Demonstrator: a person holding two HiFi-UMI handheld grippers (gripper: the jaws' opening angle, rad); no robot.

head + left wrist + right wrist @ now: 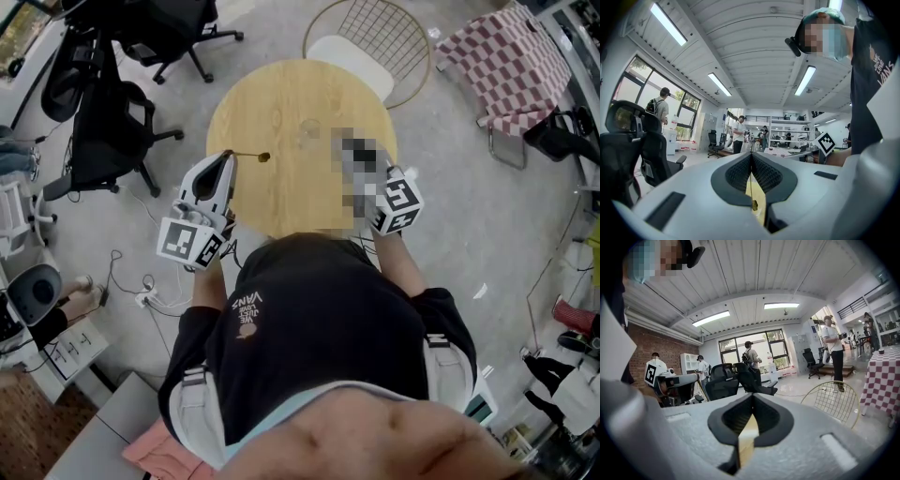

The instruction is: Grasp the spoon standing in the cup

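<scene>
Left gripper view is showing my left claw (751, 155) pinching the spoon (754, 204), probably light, stiff and slippery, by its thin handle at the table's (281, 197) nine o'clock edge, while my right claw (751, 401) is sitting pressed together, empty.

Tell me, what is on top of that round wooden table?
Only a spoon, clamped in the left gripper, shows over the table. The right gripper and a blurred patch hide part of it.

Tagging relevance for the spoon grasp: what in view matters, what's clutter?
Job: spoon, clamped in the shut left gripper; right gripper, shut, empty; round wooden table. No cup clearly visible.
Lying about: wire chair; black office chairs; checked cloth; floor cables.
</scene>
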